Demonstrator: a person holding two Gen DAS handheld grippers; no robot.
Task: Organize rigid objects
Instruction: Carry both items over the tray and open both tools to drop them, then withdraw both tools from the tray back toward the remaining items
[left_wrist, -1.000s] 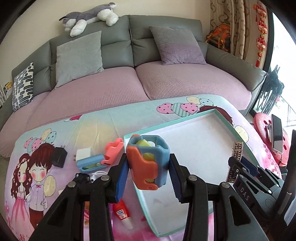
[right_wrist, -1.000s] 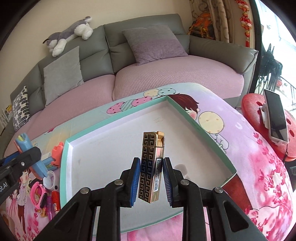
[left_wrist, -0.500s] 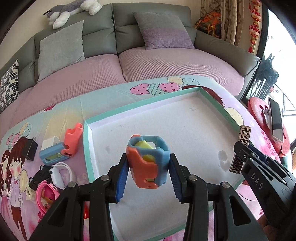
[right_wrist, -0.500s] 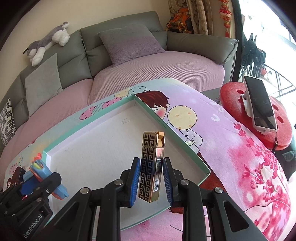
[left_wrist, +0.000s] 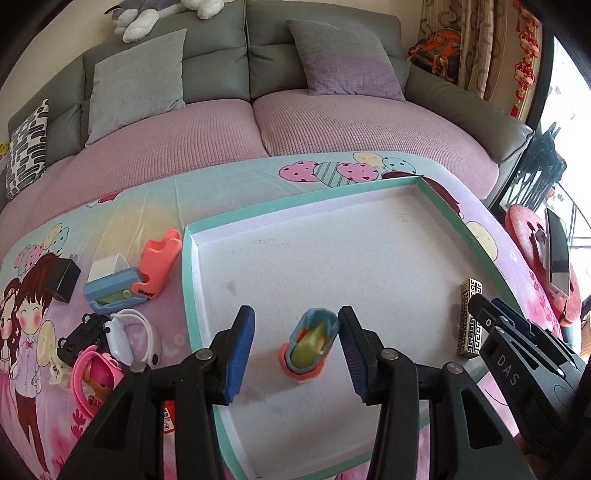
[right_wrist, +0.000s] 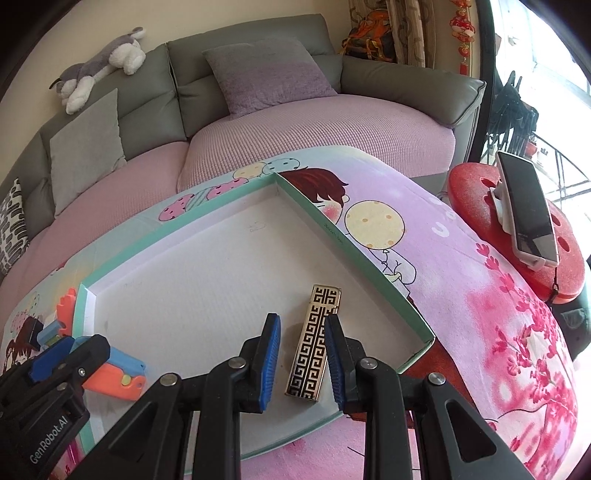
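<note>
A shallow white tray with a teal rim (left_wrist: 192, 266) (right_wrist: 354, 254) lies on the cartoon-print table. My left gripper (left_wrist: 295, 350) is open; the blue and orange toy (left_wrist: 312, 341) lies on the tray floor between its fingers, nearer the right finger. It also shows in the right wrist view (right_wrist: 114, 373). My right gripper (right_wrist: 301, 363) is open; the gold and black patterned lighter (right_wrist: 314, 350) lies flat on the tray floor between its fingers. The lighter also shows in the left wrist view (left_wrist: 468, 317).
Left of the tray lie an orange holder (left_wrist: 159, 262), a blue and white toy (left_wrist: 110, 288), a black cube (left_wrist: 62, 278), a white ring piece (left_wrist: 129, 334), a pink toy (left_wrist: 94, 376) and a black toy car (left_wrist: 79, 338). A phone (right_wrist: 526, 210) stands on a red stool (right_wrist: 476, 199) at right. A sofa runs behind.
Both grippers have lowered into the tray and opened. The blue and orange toy and the lighter were let go and now rest on the tray floor.
</note>
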